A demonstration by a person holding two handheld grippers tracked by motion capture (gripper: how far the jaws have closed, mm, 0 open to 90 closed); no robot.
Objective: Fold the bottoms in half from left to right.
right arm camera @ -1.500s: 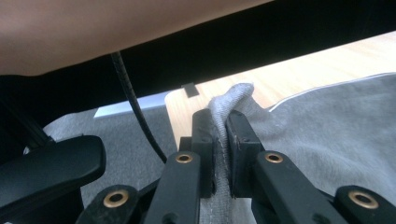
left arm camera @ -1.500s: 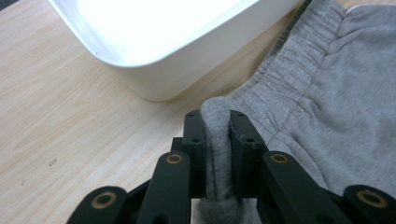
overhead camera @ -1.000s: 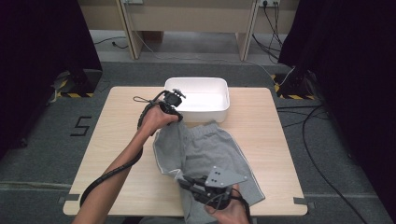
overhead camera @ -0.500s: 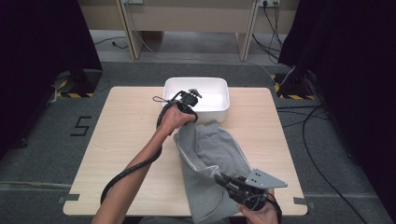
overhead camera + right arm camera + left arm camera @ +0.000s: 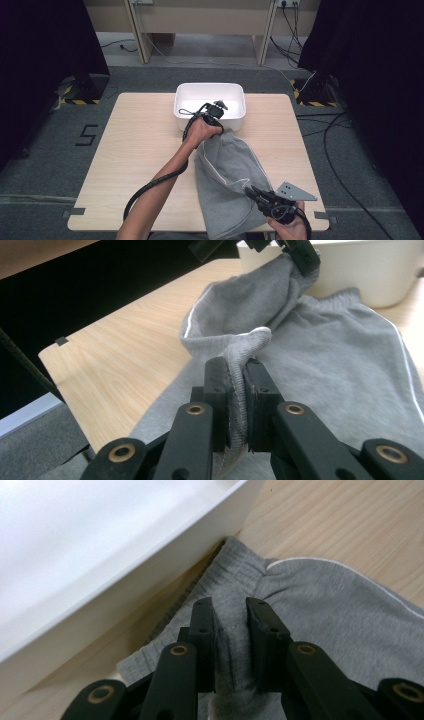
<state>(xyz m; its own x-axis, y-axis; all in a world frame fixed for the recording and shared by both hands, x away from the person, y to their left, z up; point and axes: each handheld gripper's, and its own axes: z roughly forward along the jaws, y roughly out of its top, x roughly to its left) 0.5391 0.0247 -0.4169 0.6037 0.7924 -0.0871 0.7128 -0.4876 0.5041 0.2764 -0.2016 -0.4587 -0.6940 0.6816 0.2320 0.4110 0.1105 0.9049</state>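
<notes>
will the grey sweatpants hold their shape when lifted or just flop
Likely flop: the grey sweatpants sag and fold between the left gripper and right gripper. Probably not slippery, since the knit bunches thickly between the closed jaws. Probably light and unbreakable.

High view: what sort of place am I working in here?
Likely a lab or recording workspace, not a home: a bare wooden table on grey carpet, black curtains at both sides, loose cables on the floor, and hazard-striped stand feet.

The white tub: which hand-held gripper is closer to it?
Left. The left hand-held gripper is right at the white tub; the right hand-held gripper is far off at the table's near edge.
</notes>
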